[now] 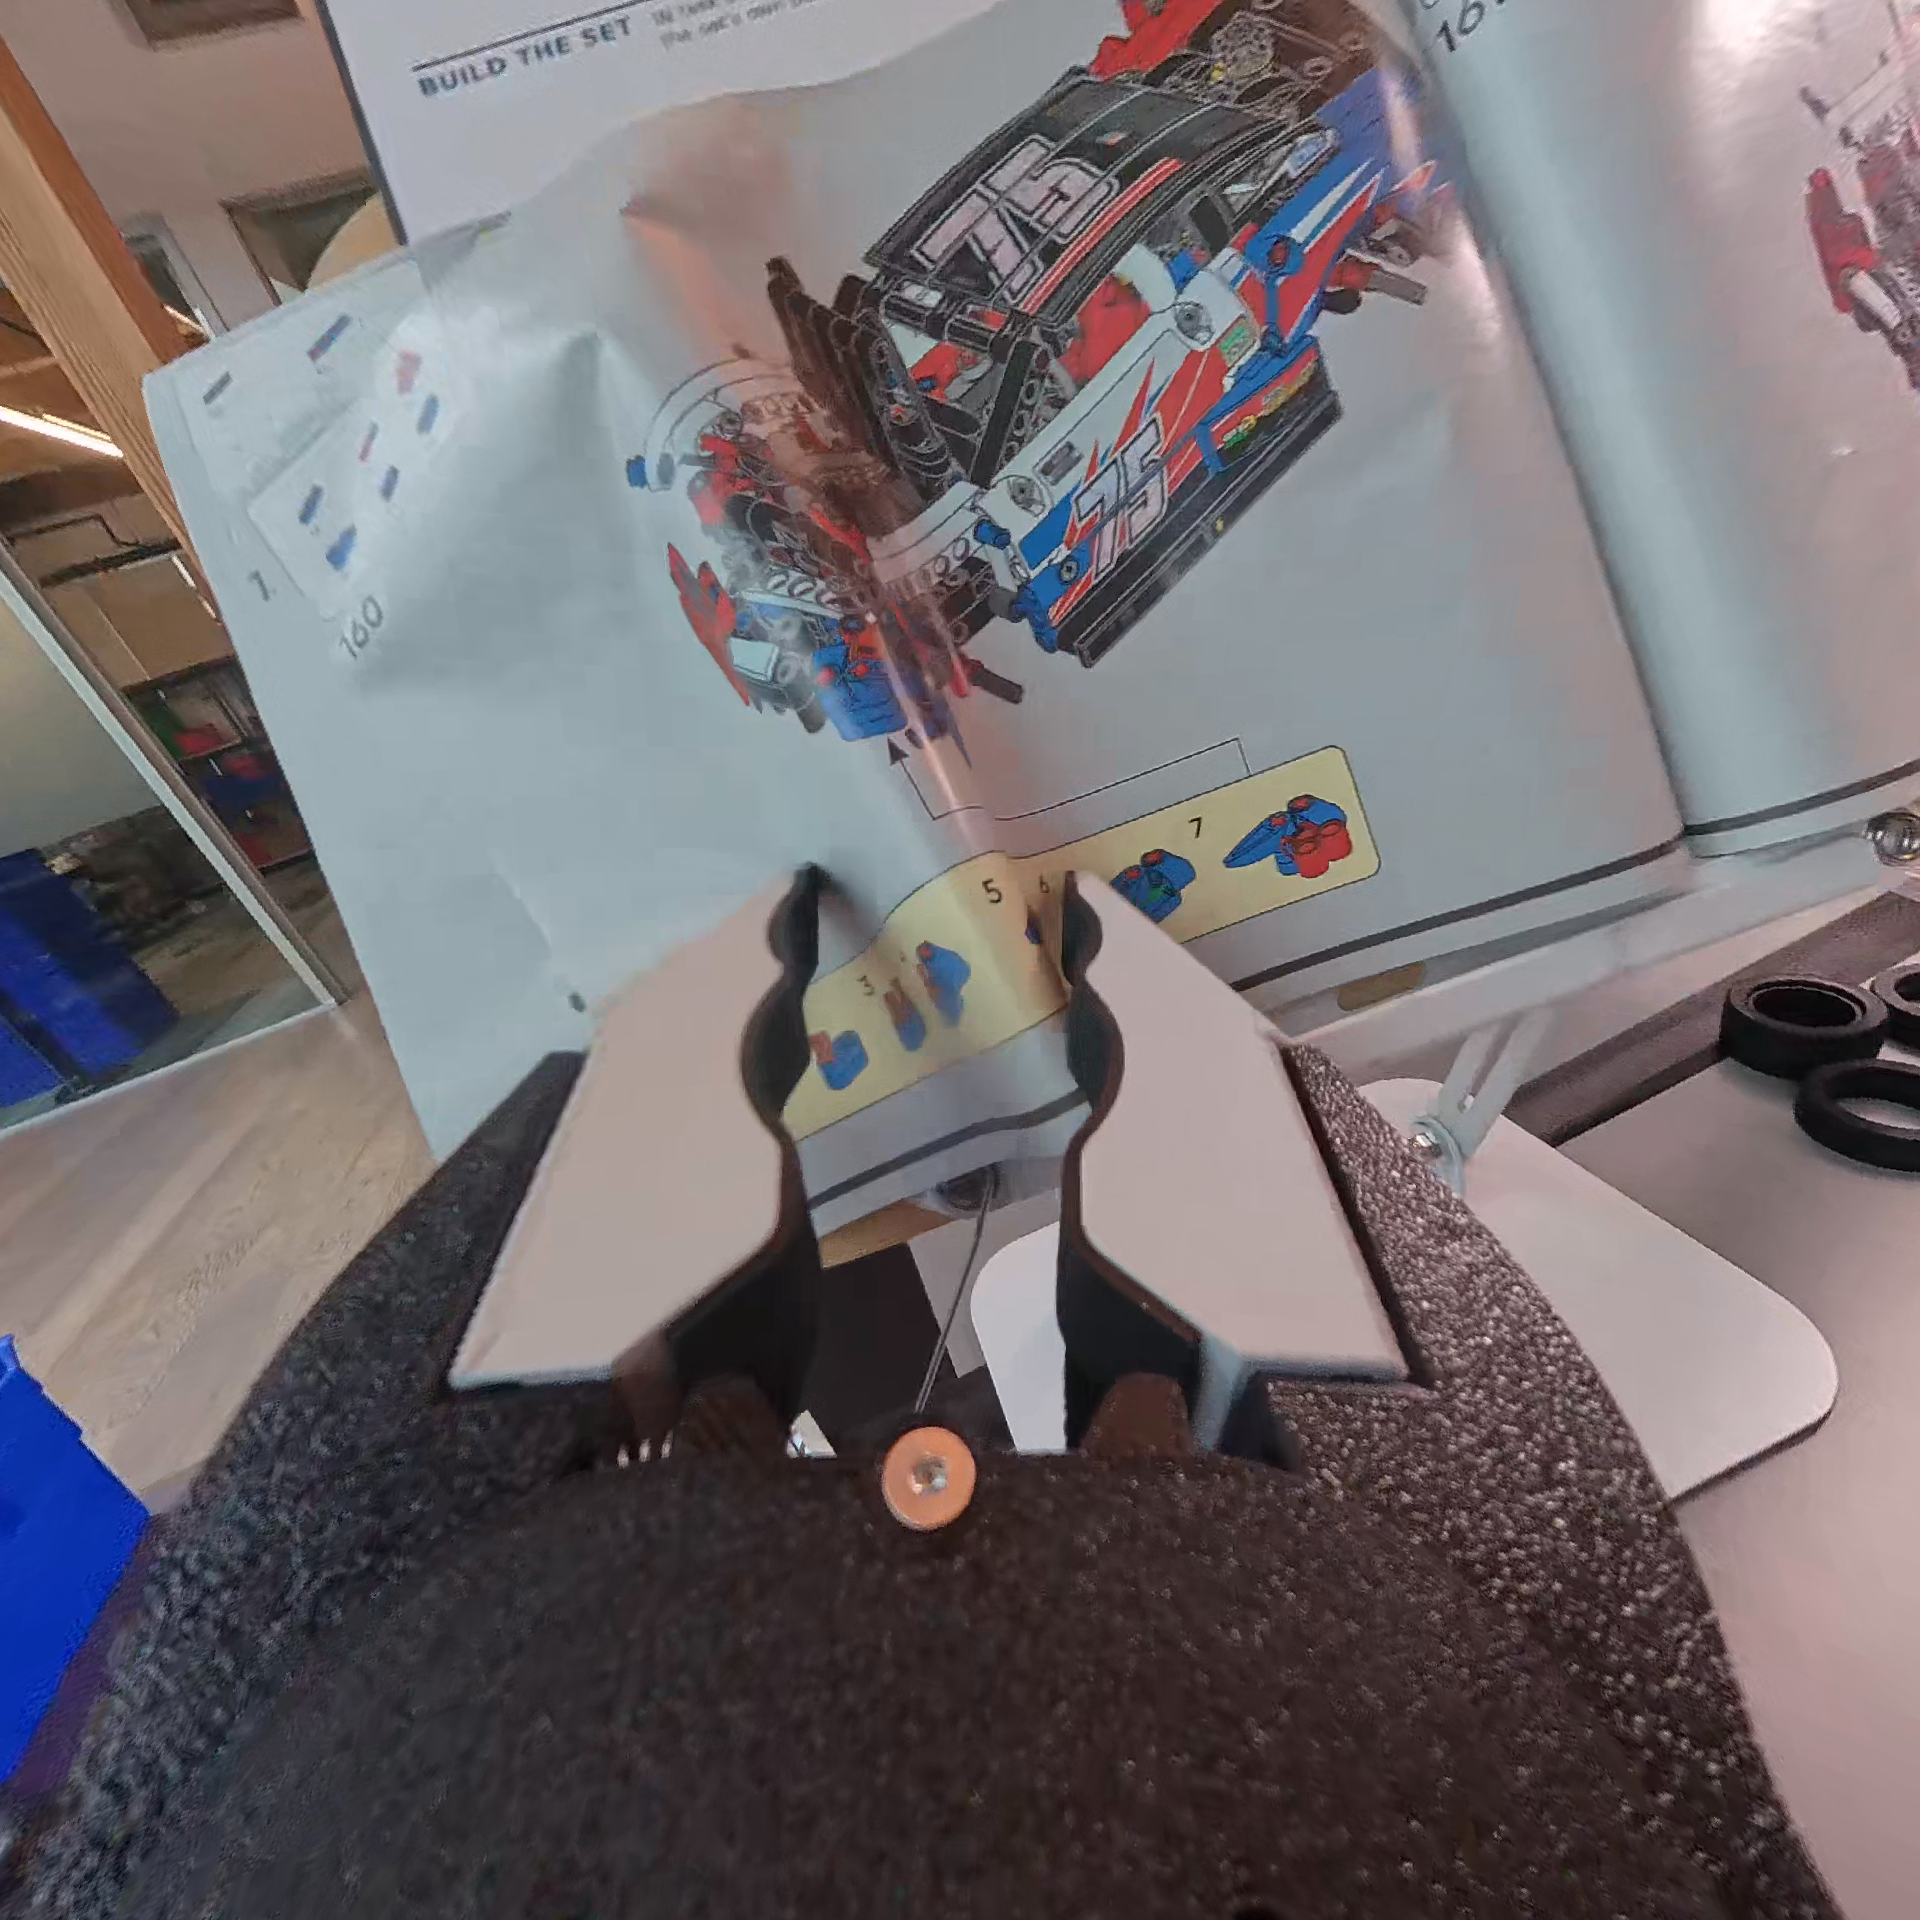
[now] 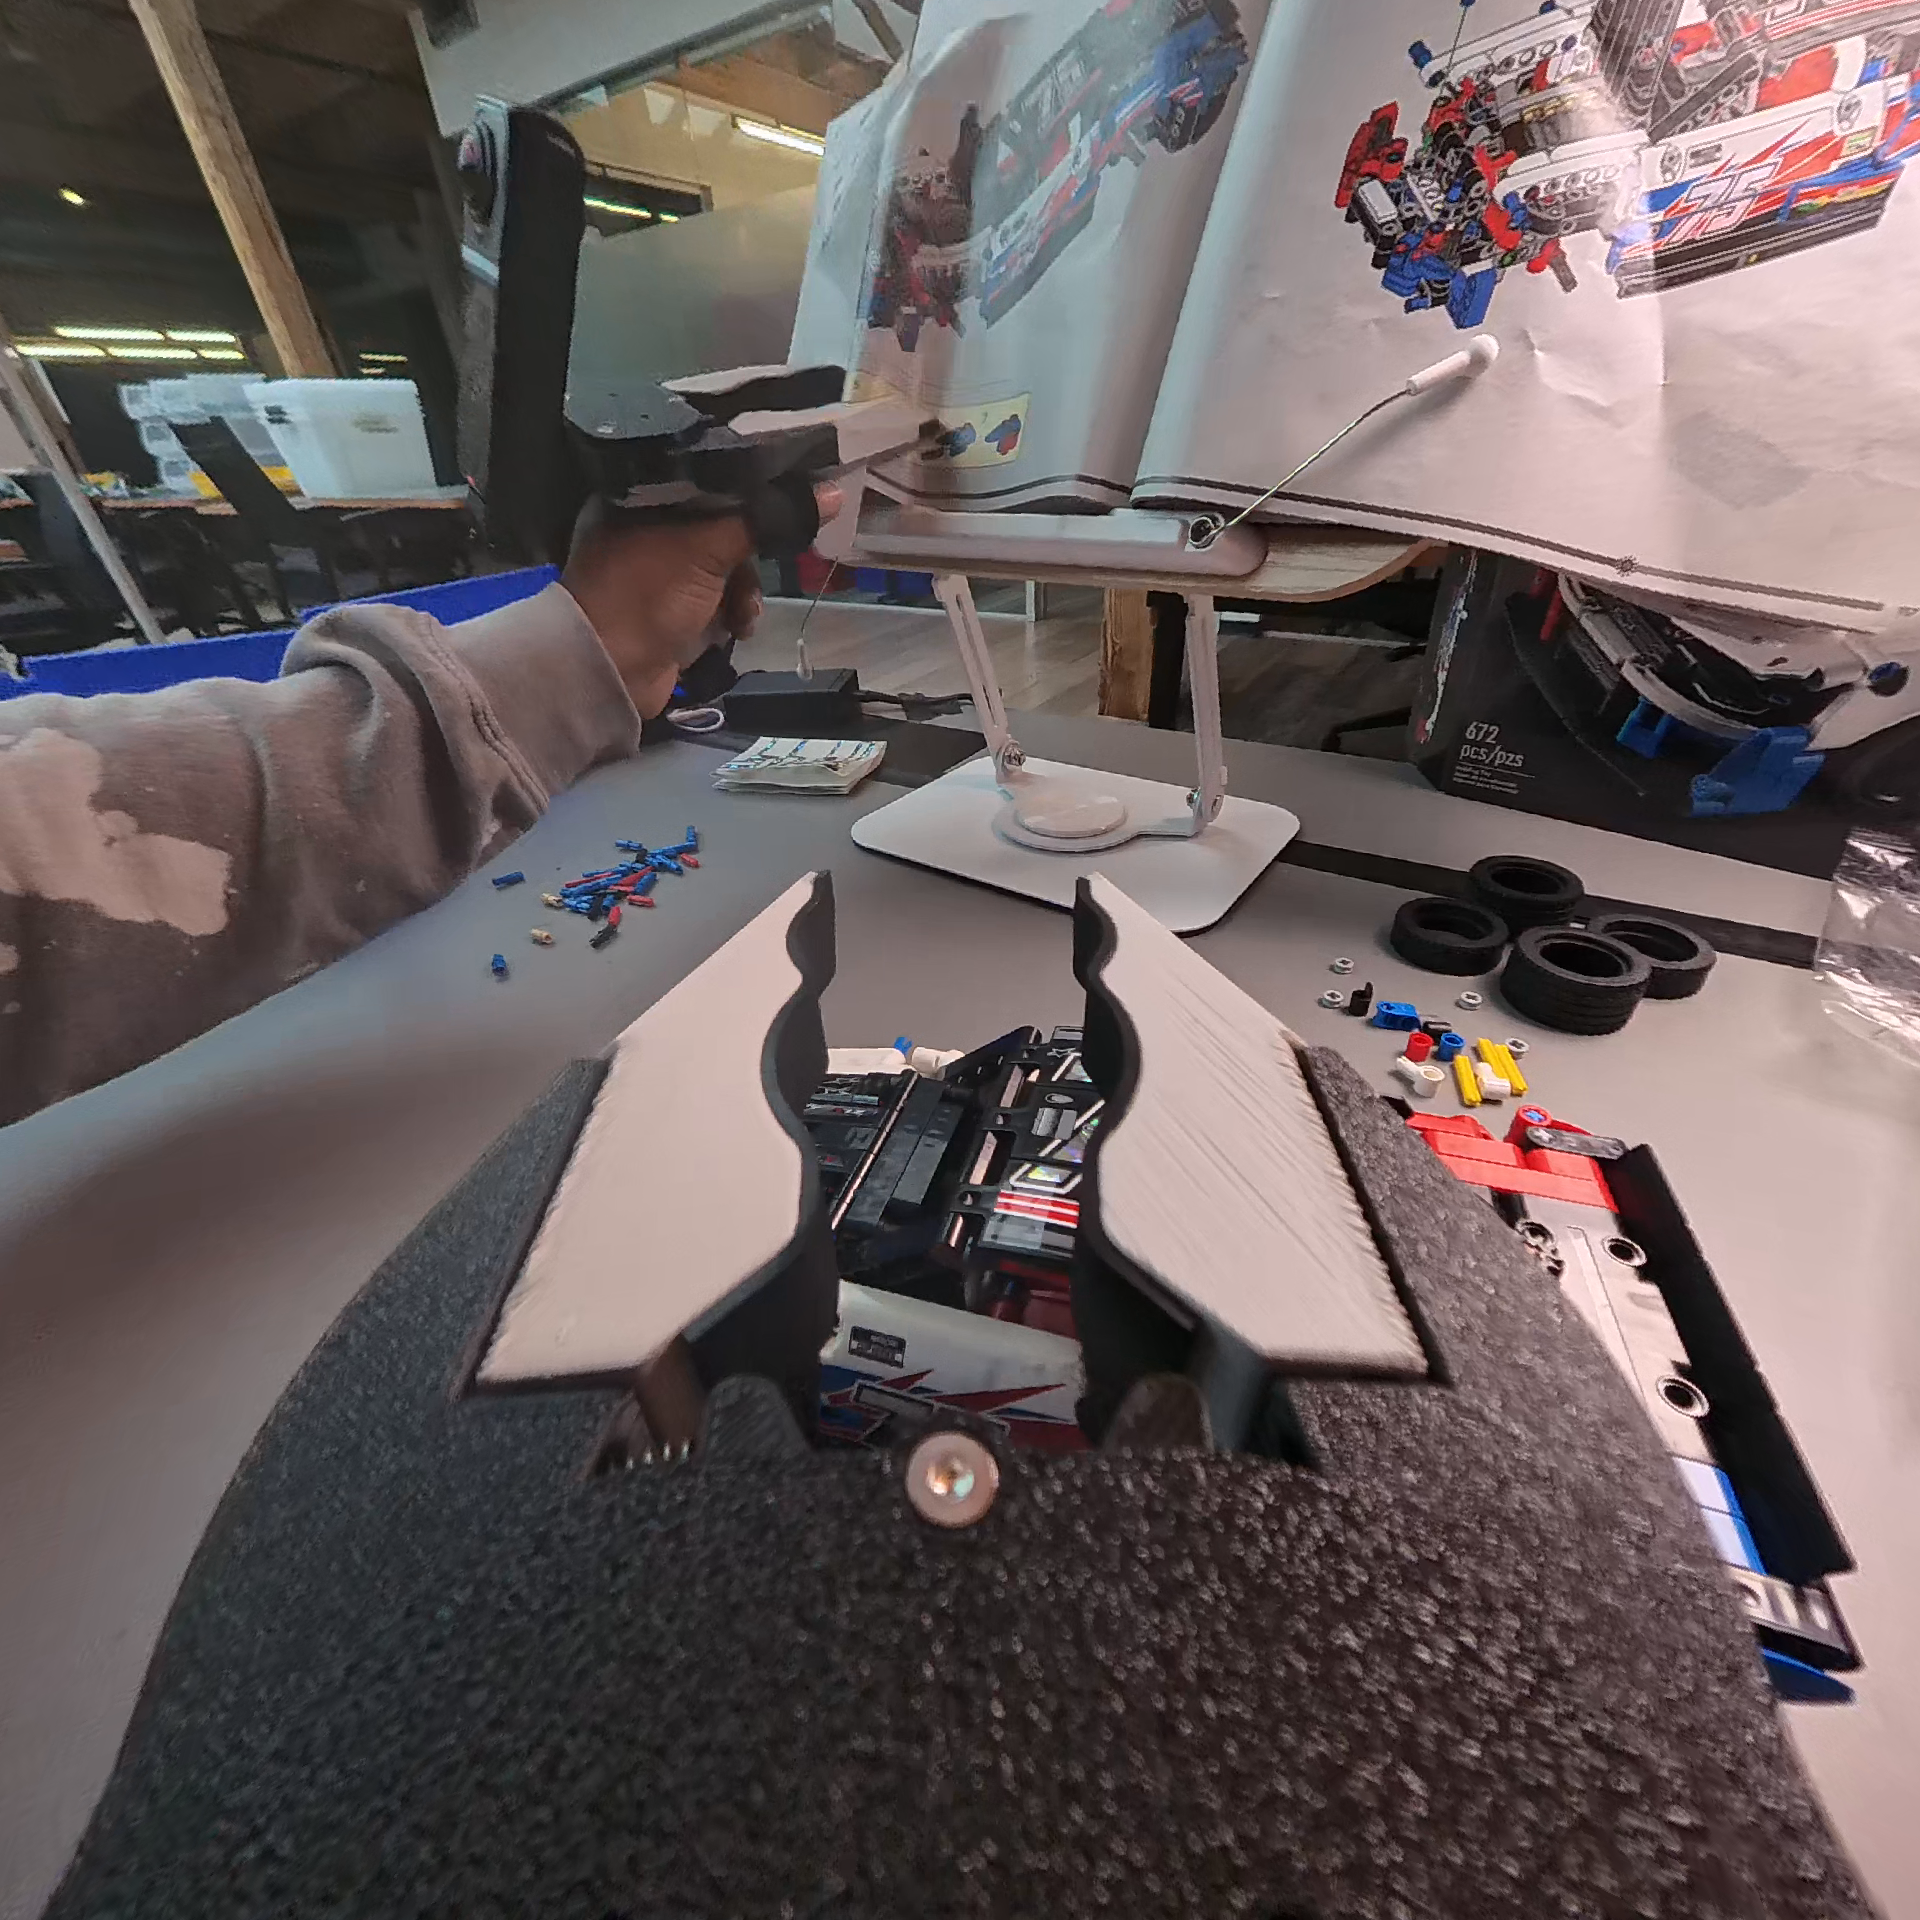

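An open instruction booklet (image 1: 1039, 416) with a drawing of a brick-built race car stands on a white tilting stand (image 2: 1081, 831). My left gripper (image 1: 940, 883) is open at the booklet's lower edge, with the left page's bottom strip between its fingers. That page (image 2: 935, 208) is curled up off the booklet and blurred. In the right wrist view a person's hand (image 2: 665, 603) holds the left gripper (image 2: 831, 416). My right gripper (image 2: 951, 888) is open and hovers just above a black, white, red and blue brick car model (image 2: 956, 1143) on the grey table.
Several black tyres (image 2: 1548, 935) and small loose parts (image 2: 1455, 1060) lie right of the stand. A scatter of blue and red pins (image 2: 623, 878) and folded sheets (image 2: 800, 764) lie left of it. The set's box (image 2: 1558, 707) stands behind. A blue bin (image 1: 52, 1507) sits at the left. Left tips to right tips: about 35 centimeters.
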A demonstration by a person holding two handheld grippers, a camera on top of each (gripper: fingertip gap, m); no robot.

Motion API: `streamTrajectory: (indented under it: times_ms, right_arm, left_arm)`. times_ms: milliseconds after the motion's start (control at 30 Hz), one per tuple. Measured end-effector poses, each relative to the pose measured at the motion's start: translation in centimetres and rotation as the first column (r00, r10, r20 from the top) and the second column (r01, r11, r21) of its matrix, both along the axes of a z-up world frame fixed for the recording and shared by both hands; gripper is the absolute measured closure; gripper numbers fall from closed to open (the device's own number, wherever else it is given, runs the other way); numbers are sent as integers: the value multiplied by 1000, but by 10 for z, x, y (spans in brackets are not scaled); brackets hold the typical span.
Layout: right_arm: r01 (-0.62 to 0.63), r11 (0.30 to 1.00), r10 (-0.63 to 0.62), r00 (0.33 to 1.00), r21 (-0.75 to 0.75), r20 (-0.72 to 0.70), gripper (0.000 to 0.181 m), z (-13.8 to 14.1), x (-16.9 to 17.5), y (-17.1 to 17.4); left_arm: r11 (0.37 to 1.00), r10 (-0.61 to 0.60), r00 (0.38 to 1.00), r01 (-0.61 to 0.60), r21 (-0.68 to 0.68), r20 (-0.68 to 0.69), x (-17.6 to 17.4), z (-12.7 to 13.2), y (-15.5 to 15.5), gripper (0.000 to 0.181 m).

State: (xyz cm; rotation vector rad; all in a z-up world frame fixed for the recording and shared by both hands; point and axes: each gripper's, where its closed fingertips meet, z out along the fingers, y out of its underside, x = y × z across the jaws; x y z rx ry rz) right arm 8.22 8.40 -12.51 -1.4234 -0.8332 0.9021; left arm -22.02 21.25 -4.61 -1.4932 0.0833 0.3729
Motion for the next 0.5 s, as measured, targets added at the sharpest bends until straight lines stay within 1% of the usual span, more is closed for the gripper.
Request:
streamTrajectory:
  times_ms: [33, 133, 233, 267, 333, 433, 500]
  right_arm:
    - [1, 1000, -1, 1000, -5, -3, 136, 0, 1, 1]
    - [2, 1000, -2, 1000, -13, -10, 137, 0, 2, 2]
    - [5, 1000, -5, 1000, -13, -12, 137, 1, 3, 4]
    - [8, 1000, -8, 1000, -14, -14, 137, 1, 4, 4]
    - [13, 1000, -13, 1000, -13, -15, 137, 1, 4, 5]
    - [19, 1000, -20, 1000, -2, -16, 136, 4, 5, 5]
    - [23, 1000, -23, 1000, 10, -18, 136, 7, 5, 6]
  left_arm:
    - [1000, -3, 1000, 3, 1, -9, 3, 0, 0, 137]
    - [999, -37, 999, 37, 22, 0, 12, 7, -3, 156]
    - [995, -93, 995, 91, 52, 47, 22, 20, -9, 156]
    - [992, -112, 992, 108, 60, 56, 26, 24, -11, 159]
    - [983, -173, 983, 169, 70, 65, 40, 31, -16, 168]
    - [952, -292, 954, 283, 113, 68, 69, 47, -27, 171]
    - [917, -389, 919, 379, 126, 68, 95, 56, -33, 169]
